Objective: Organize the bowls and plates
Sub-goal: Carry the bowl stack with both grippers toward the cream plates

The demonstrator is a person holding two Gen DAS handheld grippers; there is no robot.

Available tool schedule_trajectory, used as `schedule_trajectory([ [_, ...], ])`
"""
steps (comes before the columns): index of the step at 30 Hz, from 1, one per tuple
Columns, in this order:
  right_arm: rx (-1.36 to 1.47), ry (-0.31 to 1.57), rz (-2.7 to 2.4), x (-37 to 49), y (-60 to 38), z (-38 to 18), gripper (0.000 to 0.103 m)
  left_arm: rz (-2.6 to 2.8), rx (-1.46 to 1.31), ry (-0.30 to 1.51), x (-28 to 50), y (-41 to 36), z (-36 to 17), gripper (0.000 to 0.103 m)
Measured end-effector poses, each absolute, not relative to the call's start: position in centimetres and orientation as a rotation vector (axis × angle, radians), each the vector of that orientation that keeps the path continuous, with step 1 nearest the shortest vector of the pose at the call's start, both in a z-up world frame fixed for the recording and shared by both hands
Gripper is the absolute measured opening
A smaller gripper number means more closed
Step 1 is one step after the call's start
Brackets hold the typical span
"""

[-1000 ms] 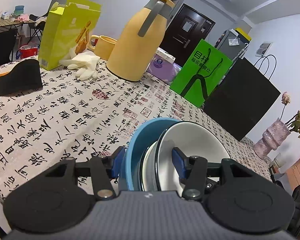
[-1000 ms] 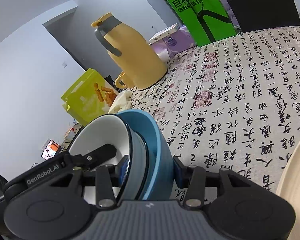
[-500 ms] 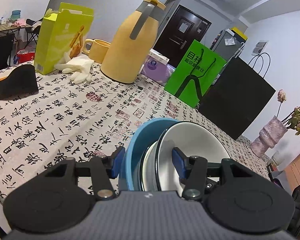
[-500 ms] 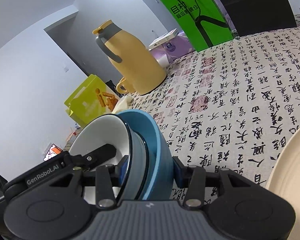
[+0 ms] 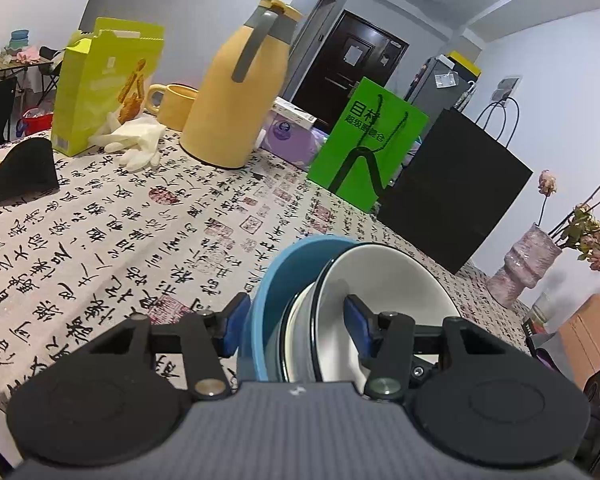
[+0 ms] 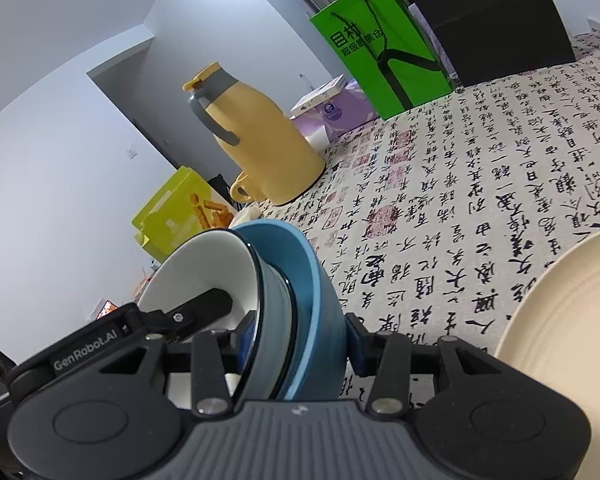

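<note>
The stack of nested bowls point(image 5: 340, 304) is held on edge above the table, clear of the tablecloth point(image 5: 100, 240). The blue bowl point(image 5: 272, 280) forms the outer shell; a grey bowl with a dark rim sits inside it, and the white bowl point(image 5: 384, 280) is innermost.

The left gripper point(image 5: 296, 326) is clamped on the stack at a partial opening — one blue pad bears on the outside of the blue bowl, the other on the inner face of the white bowl. The right gripper point(image 6: 298, 340) grips the same stack point(image 6: 276, 292) from the opposite side: one pad sits against the blue bowl's outer wall, the other at the white bowl's side. A black finger of the left gripper shows in the right wrist view, lying across the white interior.

A cream plate point(image 6: 560, 304) lies on the tablecloth, low at the right in the right wrist view, near the stack but apart from it.

Farther back on the table stand a yellow thermos jug point(image 5: 236, 92), a yellow mug point(image 5: 176, 106) just beside it, a lime-green carton point(image 5: 104, 84), white gloves point(image 5: 136, 144), a purple tissue pack point(image 5: 288, 136), a green paper bag point(image 5: 364, 144) and a black paper bag point(image 5: 452, 192). A black curved object point(image 5: 20, 168) lies at the table's left edge.
</note>
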State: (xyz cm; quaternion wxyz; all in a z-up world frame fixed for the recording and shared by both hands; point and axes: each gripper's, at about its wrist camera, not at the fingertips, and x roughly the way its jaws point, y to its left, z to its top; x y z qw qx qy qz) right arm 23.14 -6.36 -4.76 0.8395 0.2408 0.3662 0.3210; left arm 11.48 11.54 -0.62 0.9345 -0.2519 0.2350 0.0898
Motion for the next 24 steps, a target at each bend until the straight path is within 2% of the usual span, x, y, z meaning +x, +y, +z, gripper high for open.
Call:
schedule_trajectory([
  [24, 0.537, 0.719, 0.638, 20.9, -11.1, -3.4, 0.044, 0.128, -0.487, 0.464, 10.9, 7.3, 0.8, 0.052],
])
